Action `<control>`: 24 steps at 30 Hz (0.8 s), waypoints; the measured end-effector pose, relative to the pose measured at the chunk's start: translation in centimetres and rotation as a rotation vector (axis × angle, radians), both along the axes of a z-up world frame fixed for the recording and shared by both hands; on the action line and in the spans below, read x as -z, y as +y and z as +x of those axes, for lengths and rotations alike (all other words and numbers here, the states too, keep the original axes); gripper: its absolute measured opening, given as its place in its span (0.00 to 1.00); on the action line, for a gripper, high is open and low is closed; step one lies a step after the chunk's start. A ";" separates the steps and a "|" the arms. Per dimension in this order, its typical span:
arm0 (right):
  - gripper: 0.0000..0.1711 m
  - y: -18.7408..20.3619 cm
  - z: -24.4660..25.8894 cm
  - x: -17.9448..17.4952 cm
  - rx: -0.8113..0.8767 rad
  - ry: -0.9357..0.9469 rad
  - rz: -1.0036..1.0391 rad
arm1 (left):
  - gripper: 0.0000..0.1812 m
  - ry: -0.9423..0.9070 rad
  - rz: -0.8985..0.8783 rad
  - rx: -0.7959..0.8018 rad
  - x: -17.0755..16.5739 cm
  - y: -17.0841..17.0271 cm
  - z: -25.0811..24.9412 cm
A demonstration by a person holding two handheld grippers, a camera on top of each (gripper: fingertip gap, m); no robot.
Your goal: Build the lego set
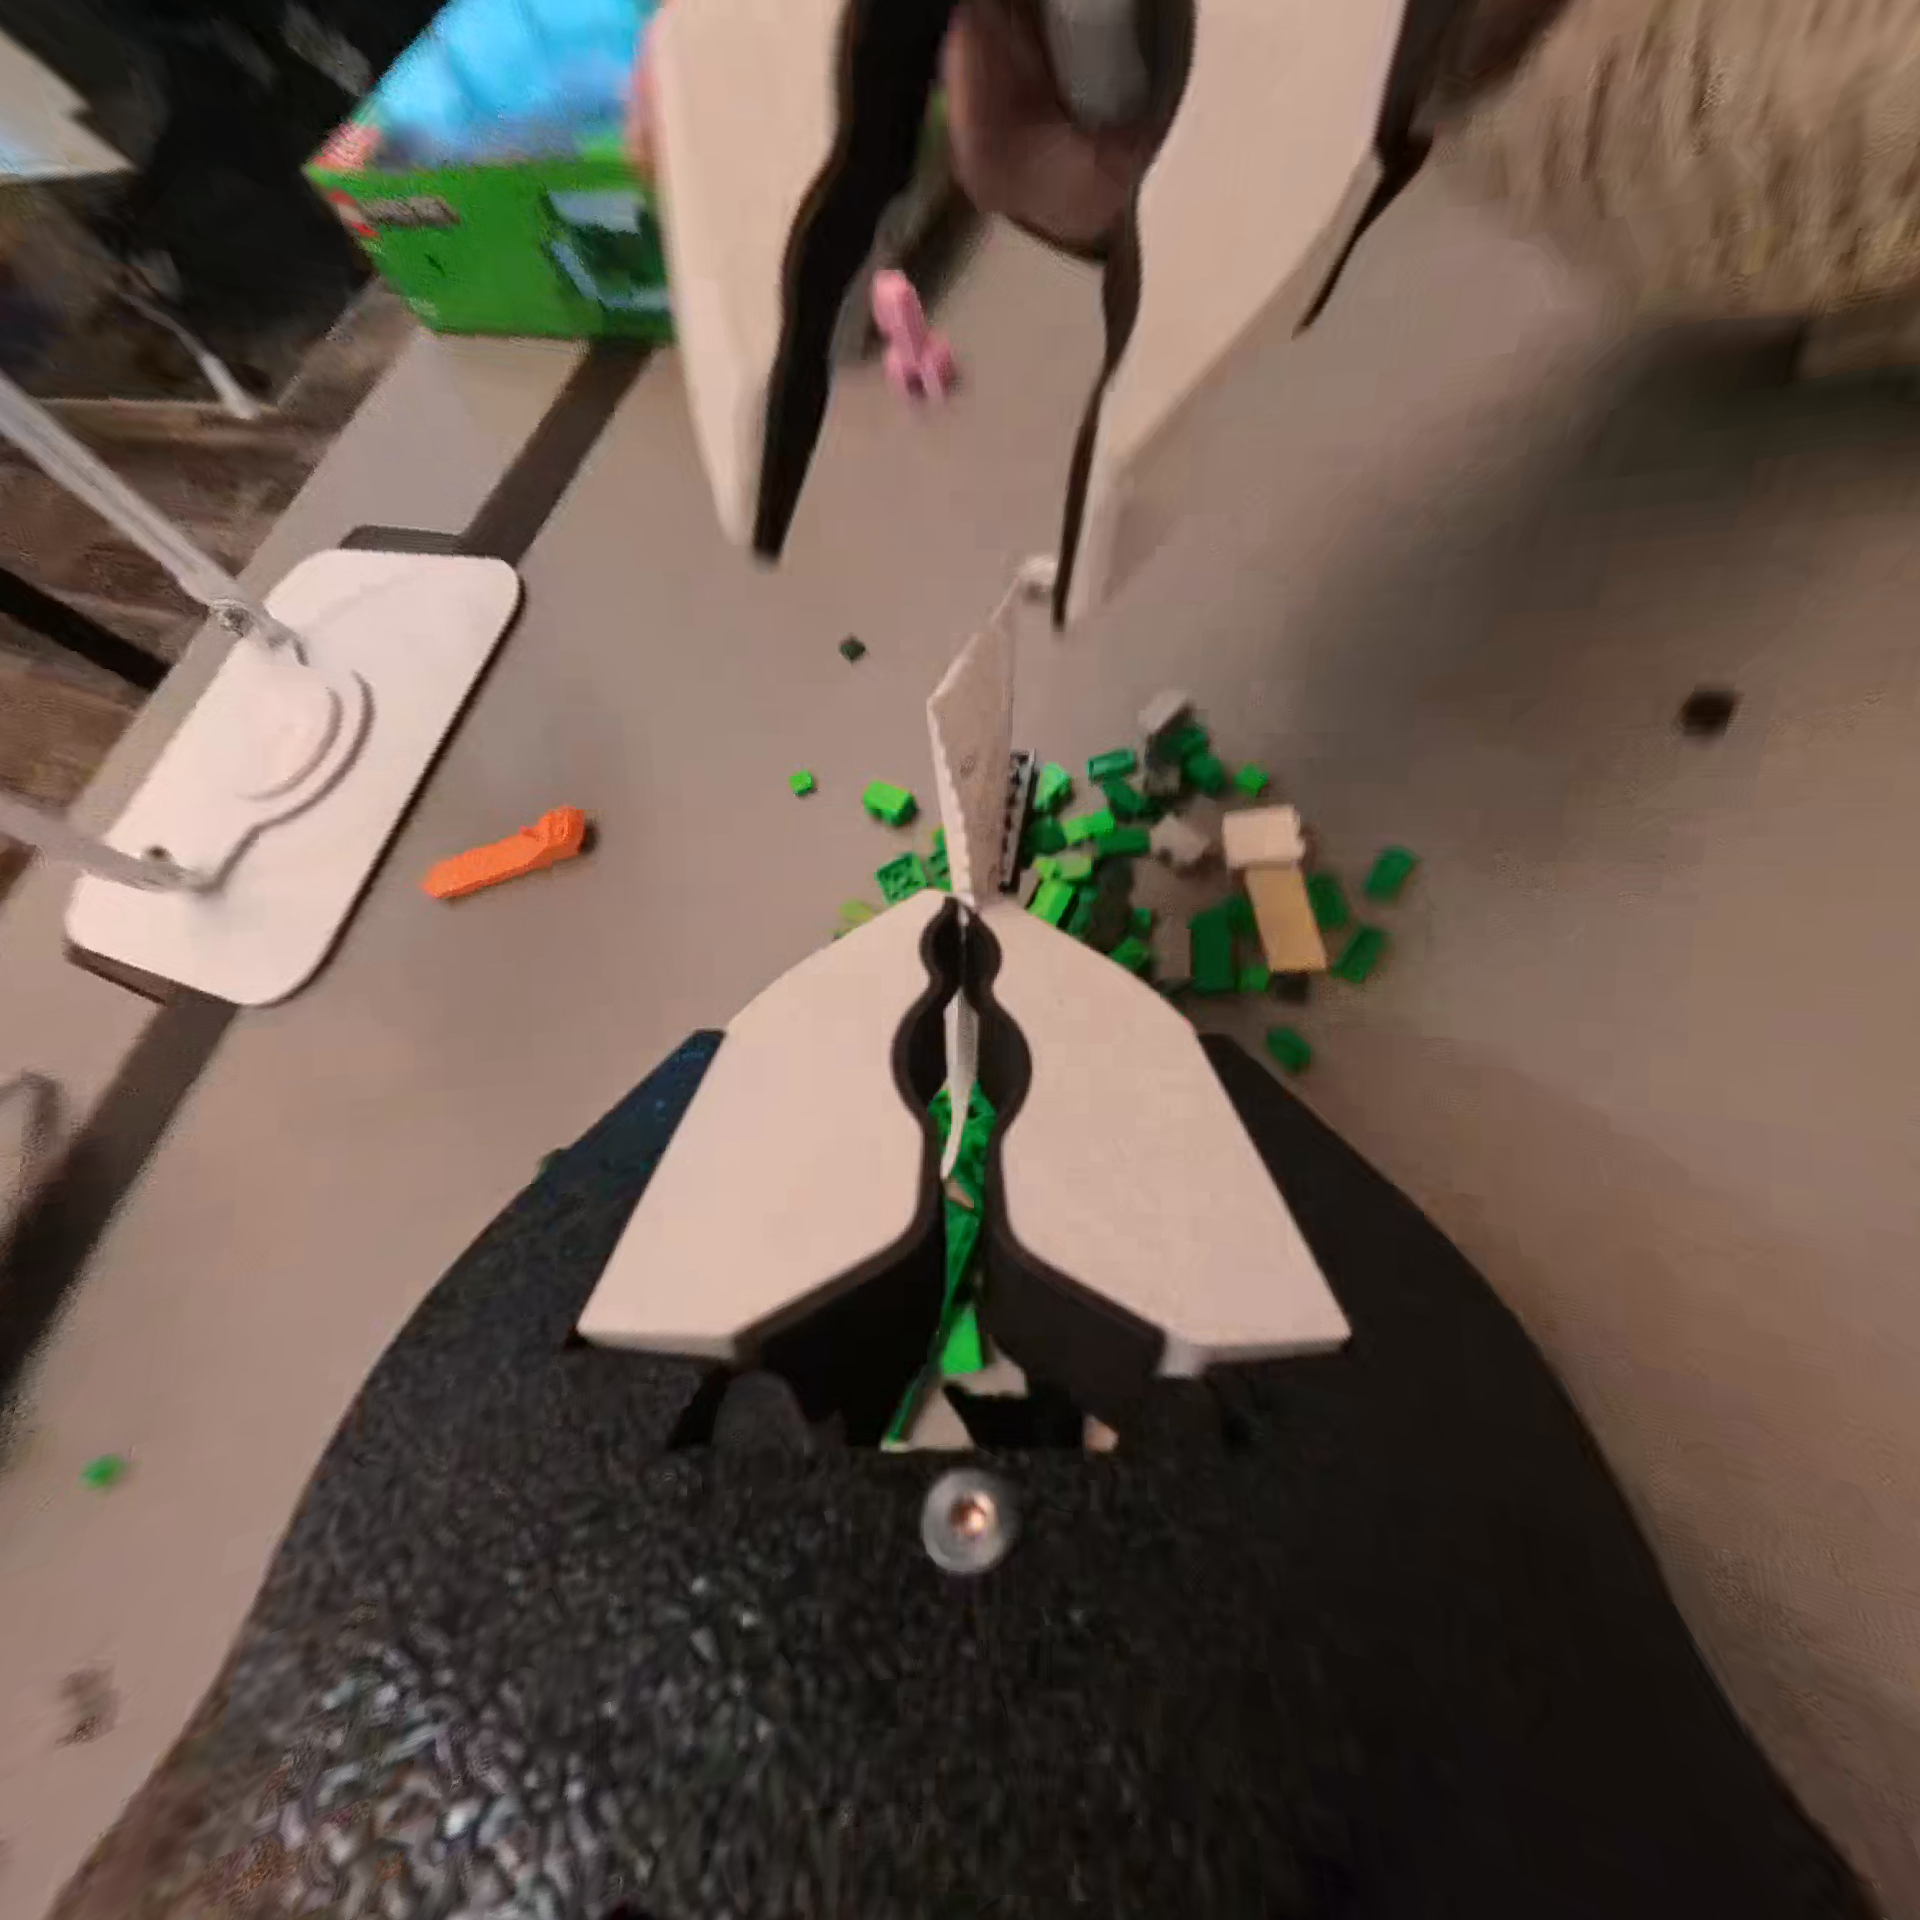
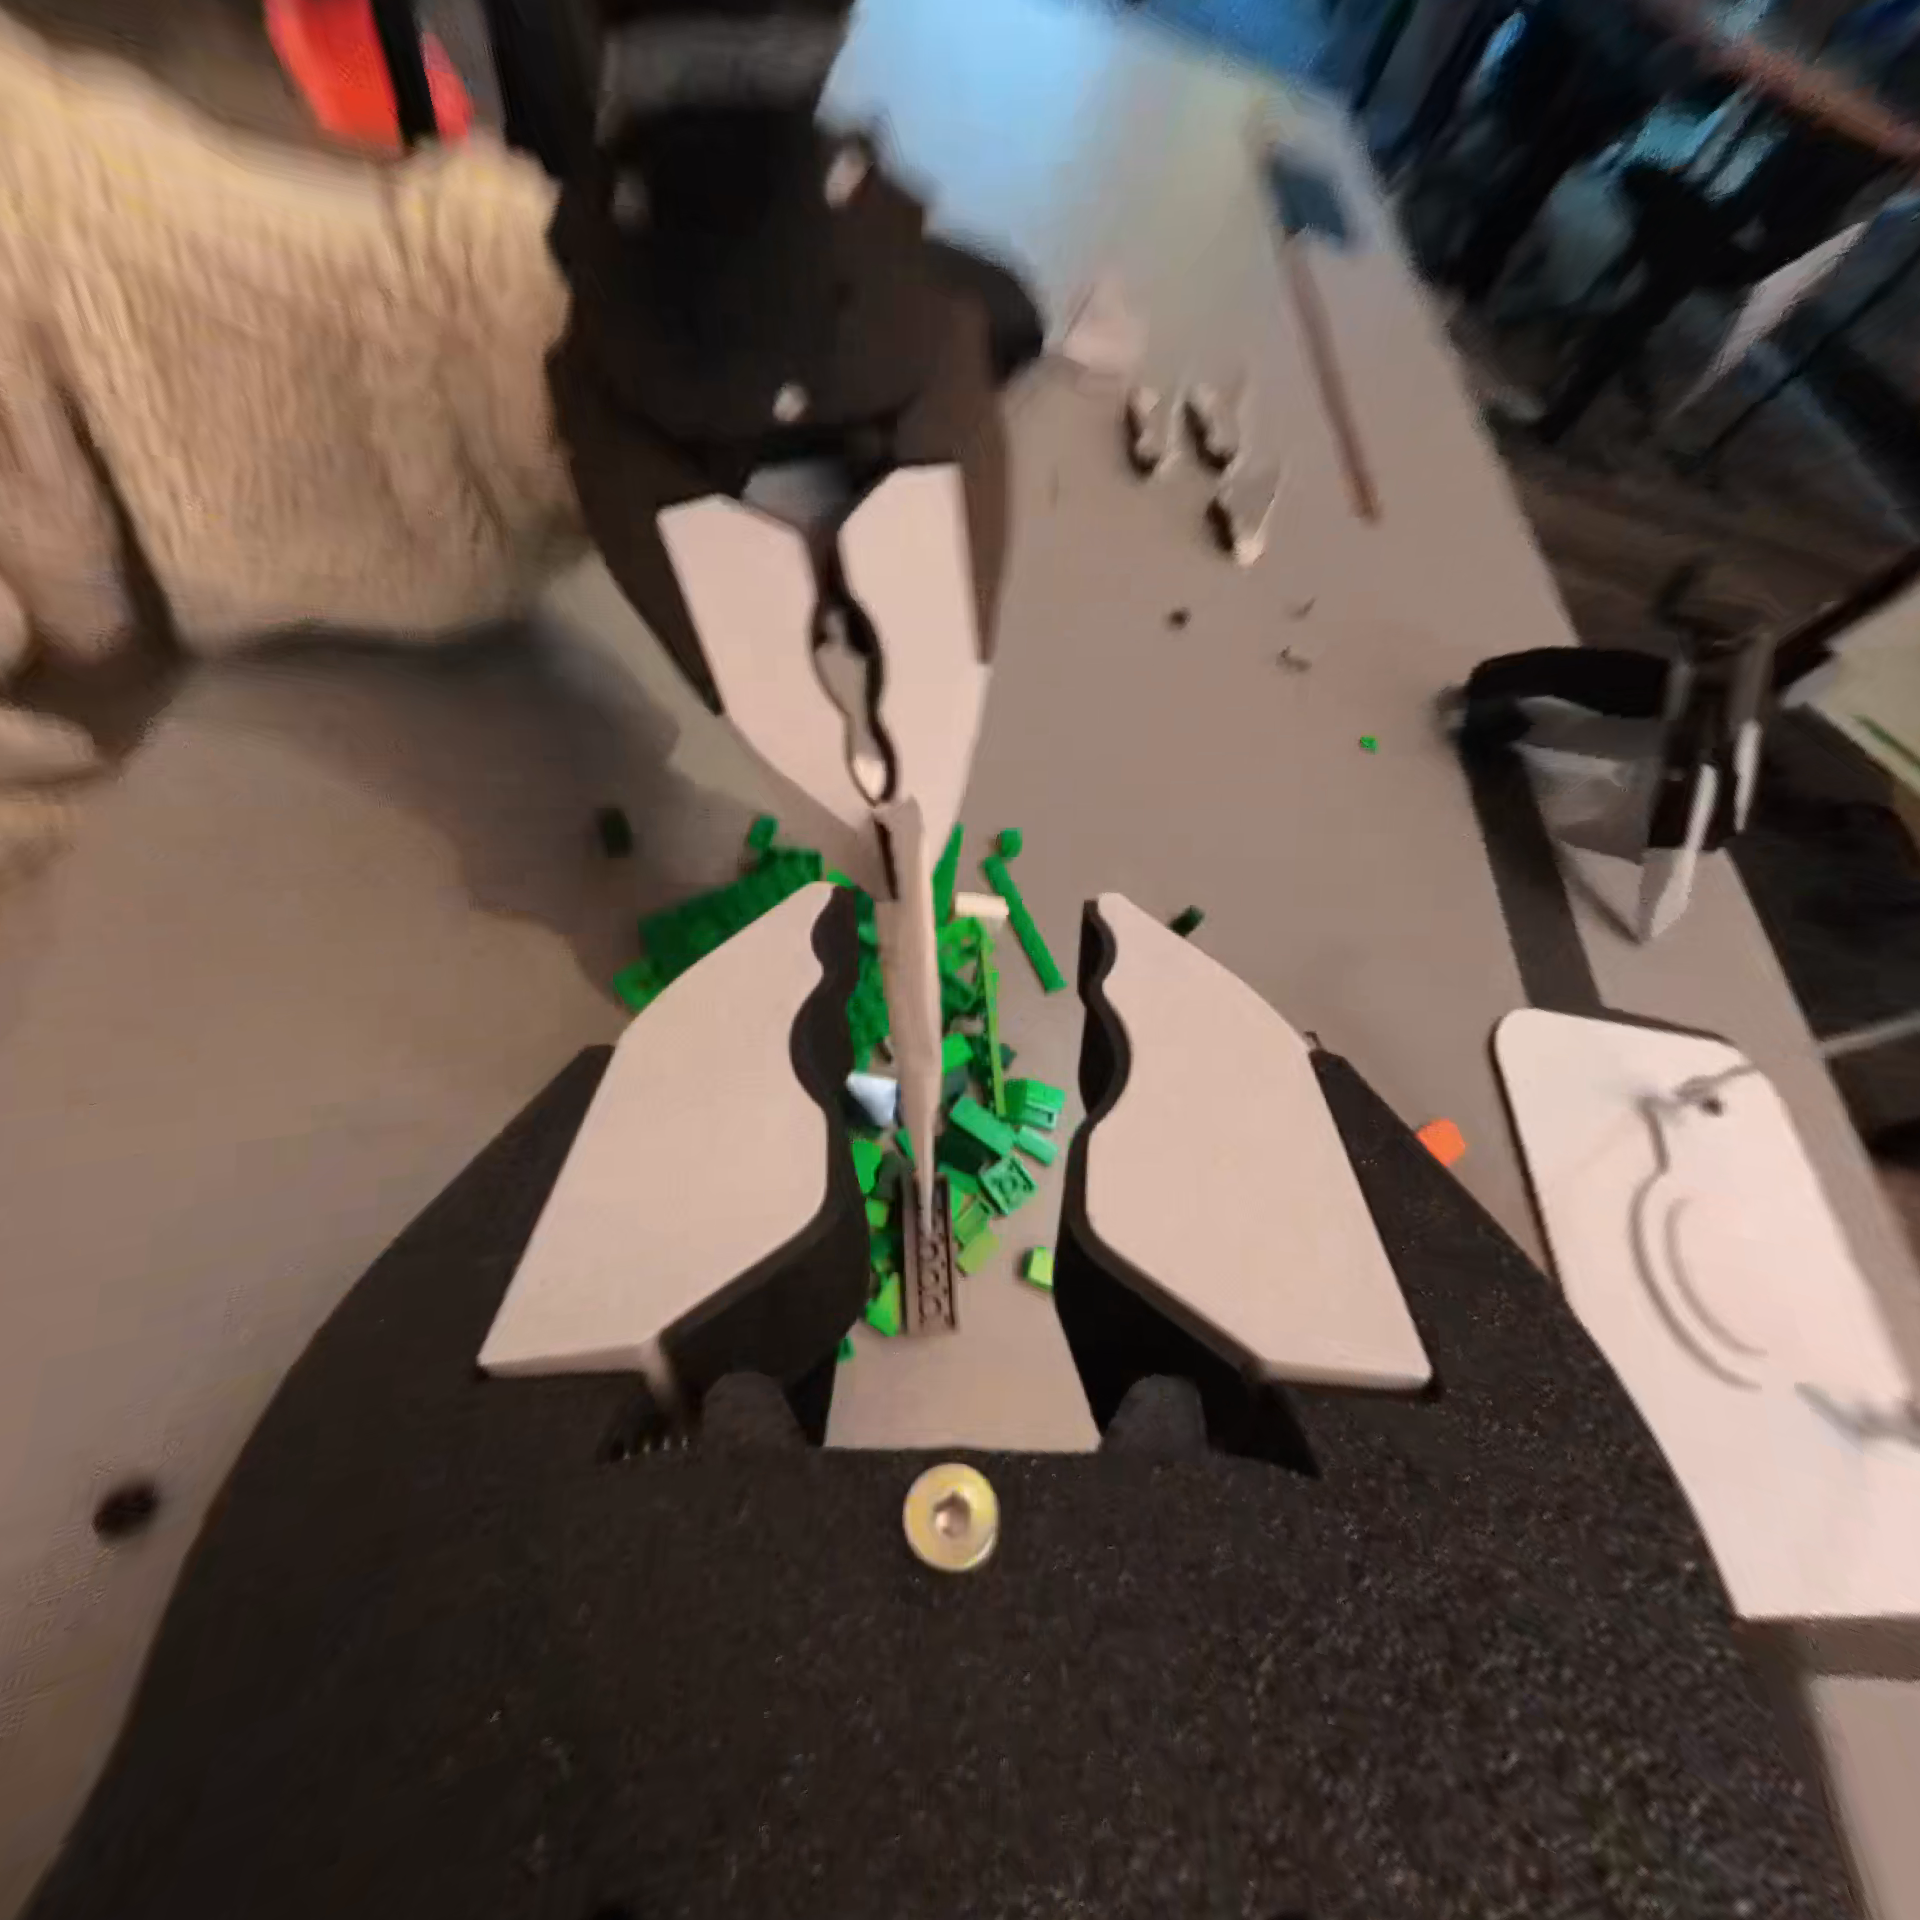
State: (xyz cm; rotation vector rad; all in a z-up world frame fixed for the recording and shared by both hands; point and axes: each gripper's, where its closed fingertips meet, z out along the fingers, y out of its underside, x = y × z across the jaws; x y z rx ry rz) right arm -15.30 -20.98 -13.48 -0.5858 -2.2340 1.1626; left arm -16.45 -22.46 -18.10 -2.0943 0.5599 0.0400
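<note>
Holding: left claw [image 1: 961,920] is clamped on a flat paper bag [image 1: 977,769], raised over the green lego pile [image 1: 1132,862].
Bag axis: long axis runs from the left claw tips toward the right claw [image 2: 961,935], edge-on, mouth apparently downward.
Right claw: jaws apart, empty, straddling the bag's far end.
Technique: judged emptying step; keep the pinch firm, shake gently over the pile.
Surroundings: counter [image 1: 1558,1143], orange separator [image 1: 509,852], green box [image 1: 499,239].

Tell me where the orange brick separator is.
In the left wrist view the orange brick separator lies flat on the table, left of the green brick pile and right of the white plate.
</note>
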 end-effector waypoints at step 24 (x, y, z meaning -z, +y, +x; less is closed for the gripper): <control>0.00 -0.9 0.8 2.8 -0.074 -0.118 0.100 | 0.00 0.243 -0.016 0.054 -0.3 1.1 1.3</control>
